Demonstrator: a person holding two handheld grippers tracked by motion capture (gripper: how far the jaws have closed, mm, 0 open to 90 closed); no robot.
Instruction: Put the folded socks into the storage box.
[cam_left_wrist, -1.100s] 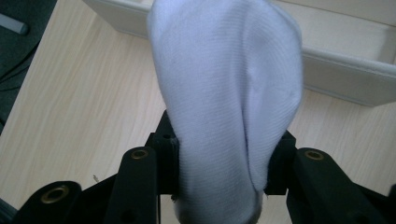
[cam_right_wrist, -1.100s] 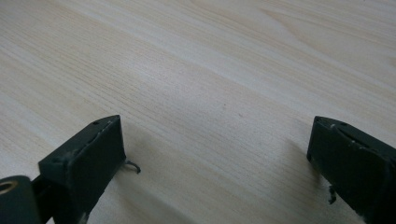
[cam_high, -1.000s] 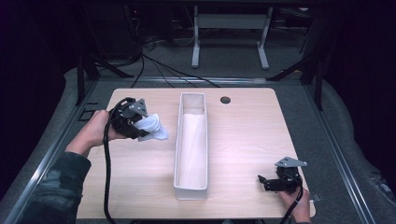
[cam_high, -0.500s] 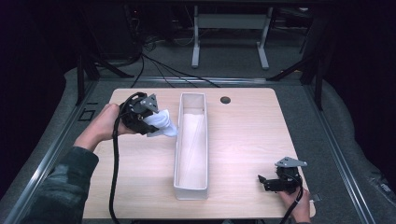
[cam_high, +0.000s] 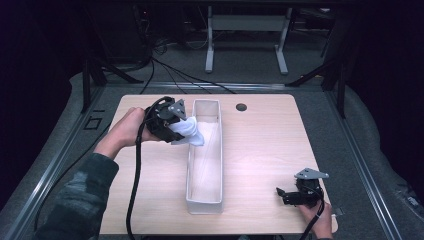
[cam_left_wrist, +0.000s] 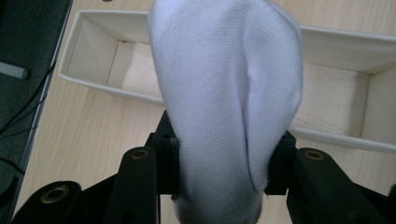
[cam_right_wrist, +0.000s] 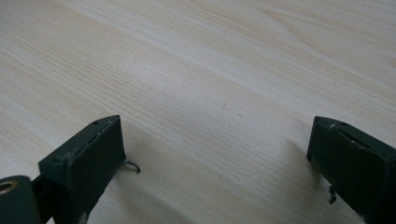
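My left gripper (cam_high: 172, 125) is shut on a white sock (cam_high: 189, 131), held just over the left rim of a long white box (cam_high: 216, 197) in the middle of the table. In the left gripper view the sock (cam_left_wrist: 224, 93) bulges up from between the black jaws and covers part of the box (cam_left_wrist: 93, 51) behind it. My right gripper (cam_high: 282, 192) rests low at the table's front right corner. In the right gripper view its jaws stand wide apart over bare wood, and the gripper (cam_right_wrist: 215, 154) is open and holds nothing.
The wooden table (cam_high: 265, 145) has a round cable hole (cam_high: 241, 107) near its far edge. Black cables trail off the far left side, and a metal stand's legs (cam_high: 245, 45) rise behind the table. Grey floor surrounds it.
My left gripper has carried the sock to the right, from the table's left part to the box's left rim. The right gripper has stayed still.
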